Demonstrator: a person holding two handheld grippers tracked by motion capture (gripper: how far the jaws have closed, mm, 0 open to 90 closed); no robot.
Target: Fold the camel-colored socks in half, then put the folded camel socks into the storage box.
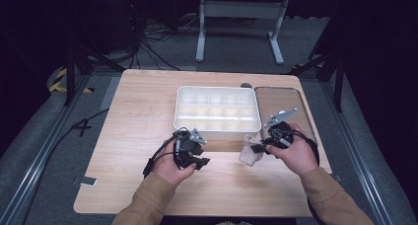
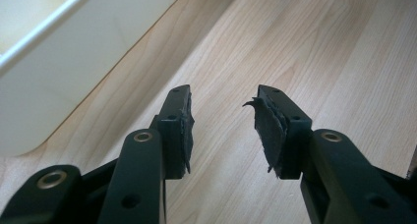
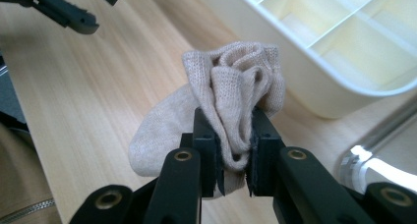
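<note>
The right gripper (image 3: 235, 150) is clamped on a beige sock (image 3: 216, 116), bunched into a loose roll; in the right gripper view the fabric fills the narrow gap between the jaws at the lower middle of the frame, with the folded cuff bulging above them and the toe end sagging to the lower left. In the high view the sock (image 1: 249, 152) sits just right of centre, in front of the near wall of the white tray (image 1: 217, 131), just above the table (image 1: 148, 111) or resting on it; I cannot tell which.

The left gripper (image 2: 223, 130) holds nothing. Its jaws stand apart, over bare wood, with the tray's wall (image 2: 74, 71) at the upper left of its view. In the high view that gripper (image 1: 190, 153) lies left of centre, near the tray's front edge and apart from the sock.

The tray's compartments look empty as far as the high view shows them. A clear lid (image 1: 281, 106) lies just right of the tray.

My judgement: the work is sorting the sock into the tray. The pick-up and bunching look done, and the grip seems firm. What remains is to lift the roll over the near wall, drop it into one compartment and let go. No sock is stowed yet, so the job appears to be at an early stage.
</note>
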